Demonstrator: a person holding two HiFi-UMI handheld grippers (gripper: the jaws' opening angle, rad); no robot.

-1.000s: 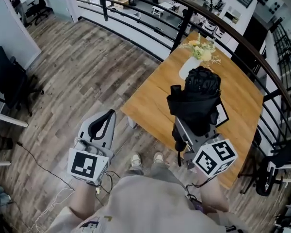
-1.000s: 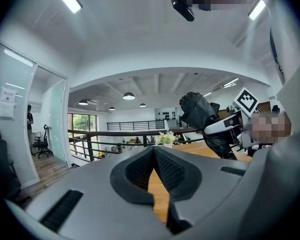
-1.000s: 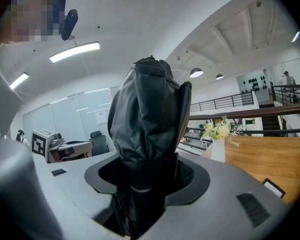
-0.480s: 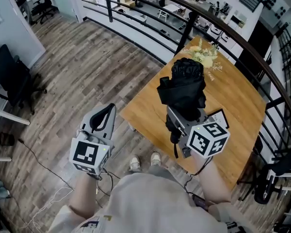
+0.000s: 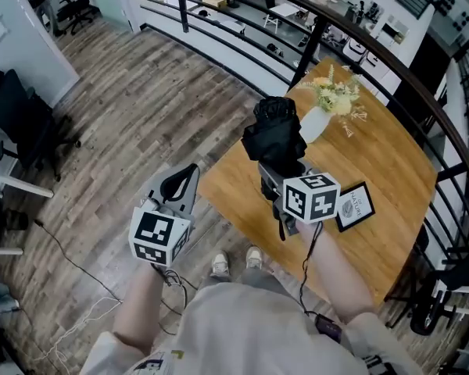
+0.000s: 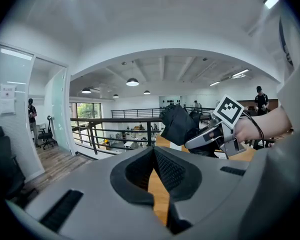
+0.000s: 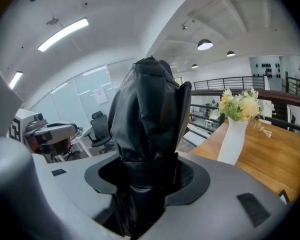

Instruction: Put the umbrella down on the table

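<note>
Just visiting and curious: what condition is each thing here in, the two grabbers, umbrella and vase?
umbrella: folded, held up, not yet on table.
right gripper: shut on umbrella.
left gripper: shut, empty.
vase: upright on table, holding flowers.
frame: resting on table.

The left gripper has its jaws closed tip to tip with nothing between them, and beyond them the right gripper holds a folded black umbrella above the wooden table, before a dark railing.
</note>
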